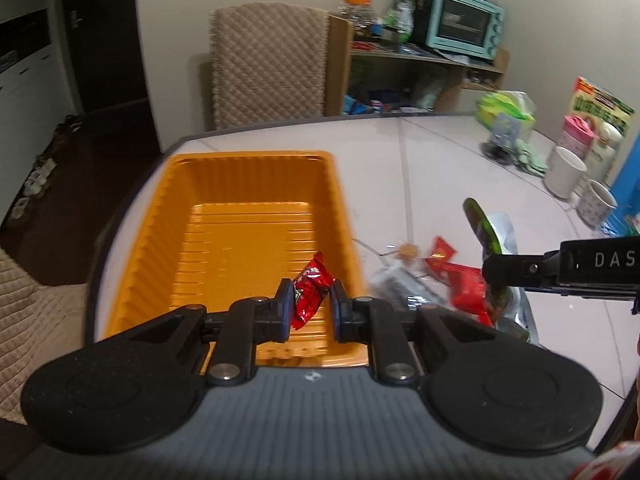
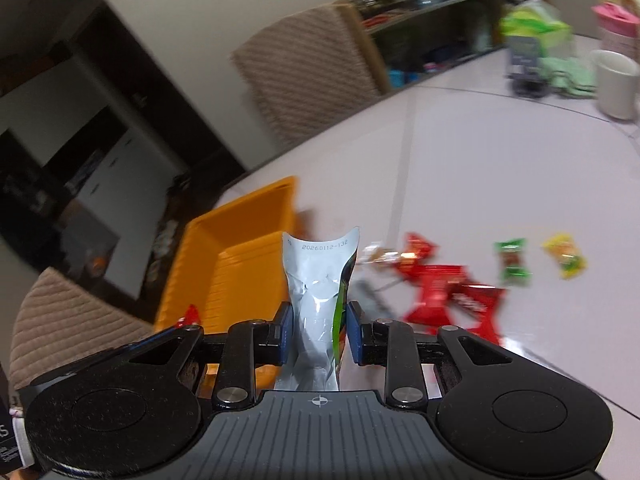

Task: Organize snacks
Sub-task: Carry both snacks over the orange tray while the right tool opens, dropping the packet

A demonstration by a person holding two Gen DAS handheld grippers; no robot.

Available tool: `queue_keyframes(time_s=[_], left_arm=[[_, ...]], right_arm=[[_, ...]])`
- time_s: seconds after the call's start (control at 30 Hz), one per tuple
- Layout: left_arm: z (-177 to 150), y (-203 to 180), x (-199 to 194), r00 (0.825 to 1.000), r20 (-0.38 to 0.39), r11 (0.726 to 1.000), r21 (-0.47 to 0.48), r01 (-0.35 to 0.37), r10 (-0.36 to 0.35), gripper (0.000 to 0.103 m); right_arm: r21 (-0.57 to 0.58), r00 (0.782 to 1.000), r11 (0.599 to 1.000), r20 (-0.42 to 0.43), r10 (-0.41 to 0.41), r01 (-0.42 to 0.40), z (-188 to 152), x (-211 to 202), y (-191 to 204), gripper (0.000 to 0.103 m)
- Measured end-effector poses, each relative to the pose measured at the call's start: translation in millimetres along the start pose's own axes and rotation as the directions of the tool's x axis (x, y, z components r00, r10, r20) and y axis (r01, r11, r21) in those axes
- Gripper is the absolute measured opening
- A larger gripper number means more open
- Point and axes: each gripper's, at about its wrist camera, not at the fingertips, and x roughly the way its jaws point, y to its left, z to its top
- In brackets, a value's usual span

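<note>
My left gripper (image 1: 311,307) is shut on a small red snack packet (image 1: 310,293) and hangs over the near end of the orange bin (image 1: 248,184), whose floor is bare. My right gripper (image 2: 319,328) is shut on a silver pouch with a green face (image 2: 318,280), held upright above the table just right of the orange bin (image 2: 240,216). That pouch (image 1: 486,232) and the right gripper's finger (image 1: 516,270) also show at the right of the left wrist view. Loose snacks lie on the table: red packets (image 2: 444,294), a green candy (image 2: 512,261) and a yellow candy (image 2: 565,254).
A white mug (image 1: 565,172), a second cup (image 1: 596,202), a pink-lidded bottle (image 1: 576,136) and a green tissue pack (image 1: 508,110) crowd the table's far right. A padded chair (image 1: 268,64) stands behind the table, with a shelf and a teal oven (image 1: 464,20) beyond.
</note>
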Motion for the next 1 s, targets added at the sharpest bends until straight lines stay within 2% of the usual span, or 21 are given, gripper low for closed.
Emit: queue_keyframes(time_s=[0.2,0.33,0.77,1.0], left_arm=[[2,32,-3,0.999,0.0,0.998,-0.033,-0.046,0.046,0.017],[4,52,3,0.998,-0.011,0.997,-0.05,-0.062,0.062,0.017],[7,83,28,0.997,-0.049,0.996,-0.062,-0.058,0.055,0.017],[6,92,36,0.997,-0.069,0.996,-0.073,-0.042,0.037,0.017]], right_arm=[[-0.05,0.997,0.996,-0.05,0.066,-0.069,2,36,41,0.029],[-0.079,0.994,0.993,-0.075,0.078,-0.084,2,62,63,0.029],[-0.114,0.99,0.993,-0.138,-0.016,0.0,-6,126,87,0.029],[-0.106,0.986,0.993,-0.157,-0.06,0.044,-10,141,85,0.03]])
